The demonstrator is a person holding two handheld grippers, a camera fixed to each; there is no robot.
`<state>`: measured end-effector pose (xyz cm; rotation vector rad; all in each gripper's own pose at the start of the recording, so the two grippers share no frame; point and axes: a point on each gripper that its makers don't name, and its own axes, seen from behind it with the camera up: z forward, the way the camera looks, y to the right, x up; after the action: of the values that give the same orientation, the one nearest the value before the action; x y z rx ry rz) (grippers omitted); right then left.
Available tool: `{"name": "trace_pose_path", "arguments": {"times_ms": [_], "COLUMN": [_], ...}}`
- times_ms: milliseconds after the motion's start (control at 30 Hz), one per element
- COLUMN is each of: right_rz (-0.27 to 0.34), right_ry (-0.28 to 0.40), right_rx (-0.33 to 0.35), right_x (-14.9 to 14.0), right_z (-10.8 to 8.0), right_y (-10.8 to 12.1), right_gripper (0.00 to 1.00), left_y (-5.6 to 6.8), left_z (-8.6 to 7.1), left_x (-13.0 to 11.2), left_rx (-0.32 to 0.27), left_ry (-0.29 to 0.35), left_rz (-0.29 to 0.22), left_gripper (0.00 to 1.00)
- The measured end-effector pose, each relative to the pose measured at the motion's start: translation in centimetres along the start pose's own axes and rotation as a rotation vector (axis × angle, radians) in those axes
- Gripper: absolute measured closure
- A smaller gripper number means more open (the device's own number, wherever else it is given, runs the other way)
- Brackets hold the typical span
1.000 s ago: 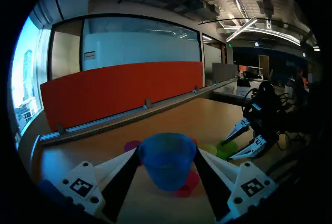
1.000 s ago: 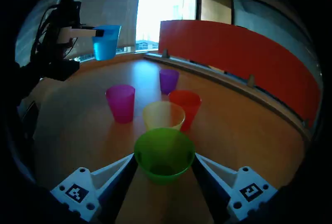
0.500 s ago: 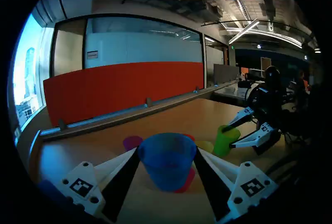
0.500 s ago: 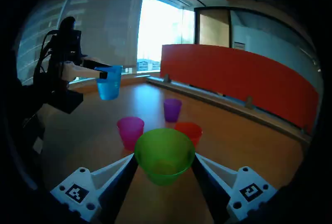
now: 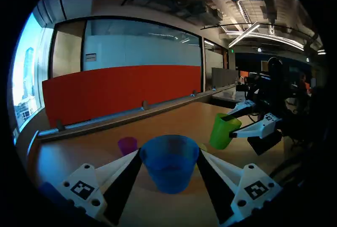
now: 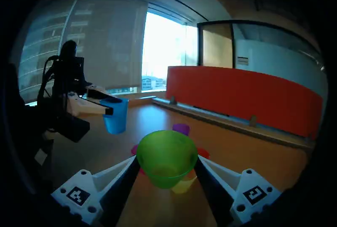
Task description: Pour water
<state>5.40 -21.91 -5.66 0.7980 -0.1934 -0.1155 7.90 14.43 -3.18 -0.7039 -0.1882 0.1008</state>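
Observation:
My left gripper [image 5: 169, 166] is shut on a blue cup [image 5: 169, 168], held upright above the wooden table [image 5: 181, 119]; water shows inside it. In the right gripper view that blue cup [image 6: 115, 115] hangs at the left in the left gripper [image 6: 110, 105]. My right gripper [image 6: 167, 164] is shut on a green cup [image 6: 167, 157], held upright in the air. The left gripper view shows the green cup [image 5: 223, 131] at the right, level with the blue one, in the right gripper [image 5: 234, 126].
A purple cup [image 5: 127, 145] stands on the table behind the blue one, also seen as the purple cup [image 6: 181, 129] past the green rim. A yellow cup [image 6: 184, 183] and a pink cup [image 6: 135, 149] peek out below. An orange partition [image 5: 122, 90] lines the table's far edge.
Both grippers have risen with their cups. The green cup has lifted off the table and come up level with the blue cup; the cups on the table have sunk lower in both views.

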Motion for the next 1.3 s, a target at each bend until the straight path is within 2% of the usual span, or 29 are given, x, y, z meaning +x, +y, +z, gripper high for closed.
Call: {"name": "trace_pose_path", "arguments": {"times_ms": [233,467,1000,1300], "right_rz": [-0.026,-0.034,-0.007,-0.001], "right_ry": [0.033,0.063,0.128,0.161], "right_rx": [0.006,0.012,0.043,0.046], "right_x": [1.7,2.8,4.3,5.2], "right_z": [-0.2,-0.1,0.9,1.2], "right_y": [-0.8,-1.6,-2.9,-3.1], "right_gripper": [0.10,0.09,0.09,0.09], "left_y": [0.9,1.3,2.8,3.1], "left_z": [-0.4,-0.9,-1.0,-0.9], "left_x": [-0.1,-0.1,-0.6,-0.7], "left_rx": [-0.011,-0.017,-0.055,-0.061], "left_ry": [0.012,0.018,0.027,0.032], "left_rz": [-0.009,-0.014,-0.018,-0.027], "left_gripper": [0.12,0.12,0.12,0.12]}}
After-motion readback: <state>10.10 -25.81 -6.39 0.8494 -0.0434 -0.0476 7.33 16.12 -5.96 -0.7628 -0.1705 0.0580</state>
